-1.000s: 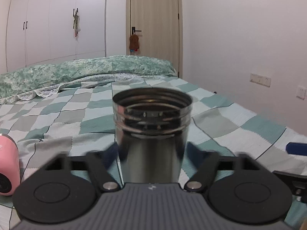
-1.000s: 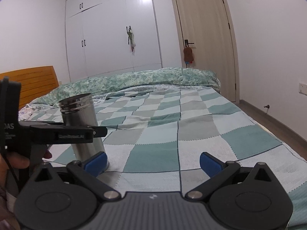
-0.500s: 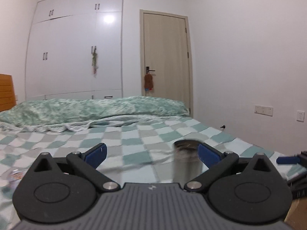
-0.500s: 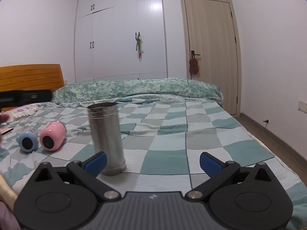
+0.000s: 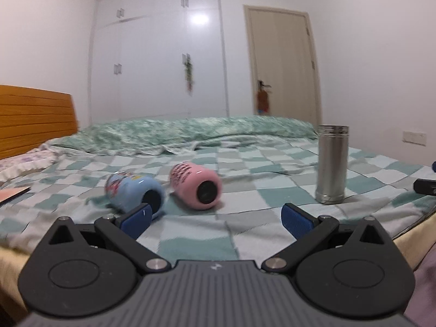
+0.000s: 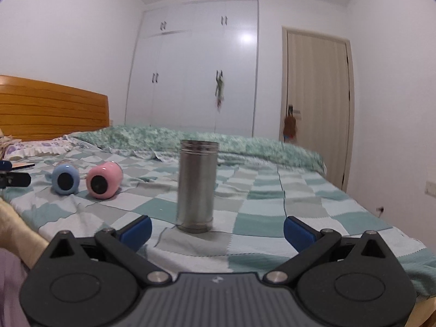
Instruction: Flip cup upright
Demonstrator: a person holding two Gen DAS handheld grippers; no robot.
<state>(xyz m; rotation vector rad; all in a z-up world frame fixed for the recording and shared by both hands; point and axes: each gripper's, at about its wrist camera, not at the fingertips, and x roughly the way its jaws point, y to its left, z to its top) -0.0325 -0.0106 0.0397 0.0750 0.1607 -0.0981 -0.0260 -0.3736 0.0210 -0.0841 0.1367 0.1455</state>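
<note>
A steel cup [image 6: 197, 185] stands upright on the checked bedspread [image 6: 272, 209]; it also shows in the left wrist view [image 5: 331, 163] at the right. A pink cup [image 5: 196, 185] and a blue cup [image 5: 135, 190] lie on their sides, mouths facing me; both show in the right wrist view, pink [image 6: 103, 179] and blue [image 6: 65, 178]. My left gripper [image 5: 216, 220] is open and empty, just in front of the two lying cups. My right gripper [image 6: 218, 230] is open and empty, just in front of the steel cup.
A rumpled green duvet [image 5: 190, 133] lies across the far side of the bed. A wooden headboard [image 6: 51, 107] is at the left. White wardrobe [image 6: 196, 68] and a door [image 6: 317, 92] stand behind. The bed's near edge runs just below the grippers.
My left gripper has let go of the steel cup, drawn back and swung left to face the pink and blue cups. My right gripper has drawn back and centred on the standing steel cup.
</note>
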